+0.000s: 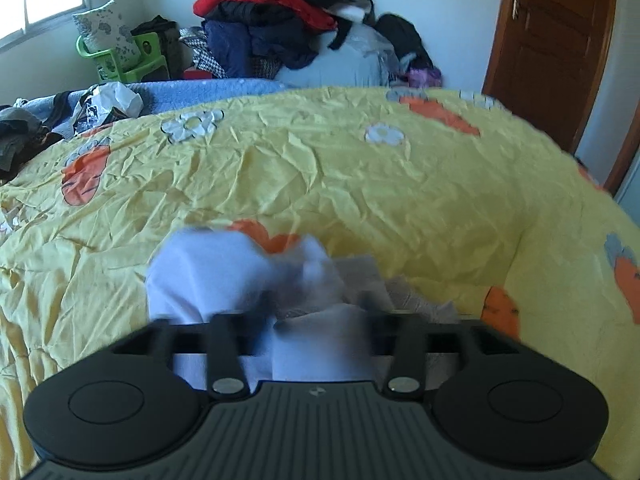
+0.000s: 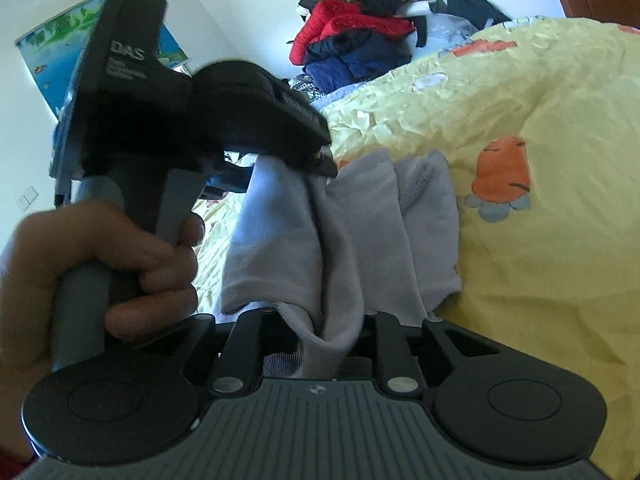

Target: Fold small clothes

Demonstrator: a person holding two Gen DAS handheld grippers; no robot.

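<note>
the small pale lavender garment hangs bunched between the two grippers, lifted off the yellow carrot-print bedspread with its lower folds trailing just above or onto the bedspread. in the right wrist view the left gripper sits above and beyond it, clamped together on one upper edge, while the person's left hand grips the handle. the right gripper is closed on a fold of the same cloth directly below, so the garment's long axis runs from the right gripper up and away to the left one. in the left wrist view the garment is blurred and fills the gap at the left gripper; the pinch itself is hidden there, though cloth appears drawn into it.

both grippers are on the garment, neither nearer. judging by this, the fold is mid-way: the next move likely turns on laying the held edge down over the bedspread, along that axis. behind the bedspread, a pile of dark and red clothes lies well apart.
</note>
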